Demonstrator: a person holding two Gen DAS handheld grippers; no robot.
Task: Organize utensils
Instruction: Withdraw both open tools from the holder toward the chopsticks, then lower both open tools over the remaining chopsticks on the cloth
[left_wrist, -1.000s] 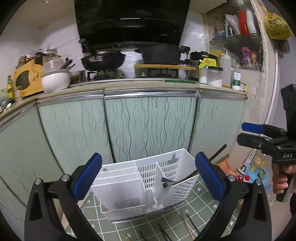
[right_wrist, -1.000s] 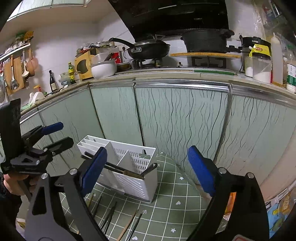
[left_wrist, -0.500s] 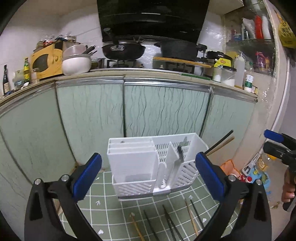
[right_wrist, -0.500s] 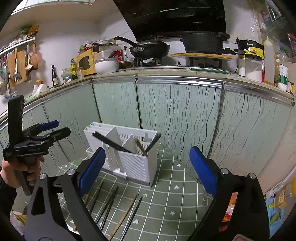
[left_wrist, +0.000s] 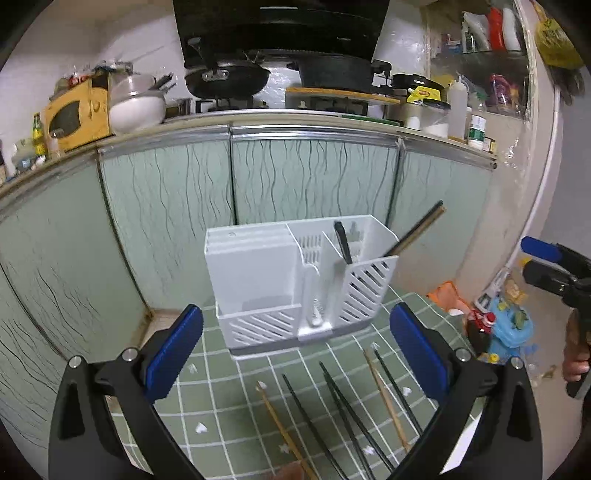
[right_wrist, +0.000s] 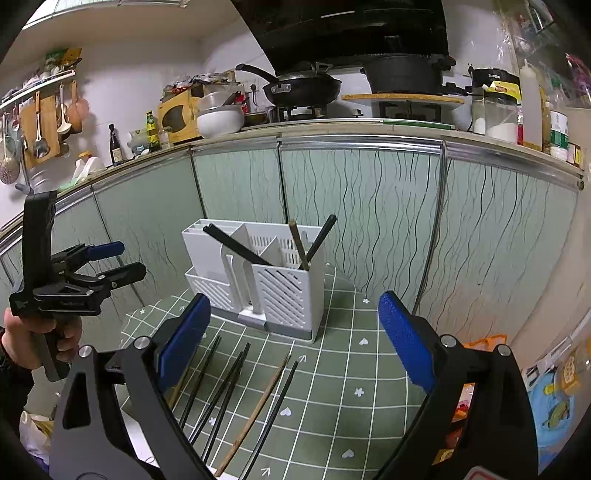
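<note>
Both sets of jaws wide, holding nothing: left gripper (left_wrist: 295, 350), right gripper (right_wrist: 295, 339). Just ahead of and below each pair of jaws, loose chopsticks (left_wrist: 343, 402) lie scattered on the green grid mat (right_wrist: 332, 369); six or so by my count, dark ones plus lighter wooden ones. Beyond the jaws, centred between them, white utensil caddy (left_wrist: 295, 280) stands upright with three sticks in it already (right_wrist: 303, 247), leaning. So roughly a third done; the mat lot remains. Versus a second ago: caddy sat tilted and close up between the left jaws, now upright and farther off. Cabinets (left_wrist: 314, 177) behind.
</note>
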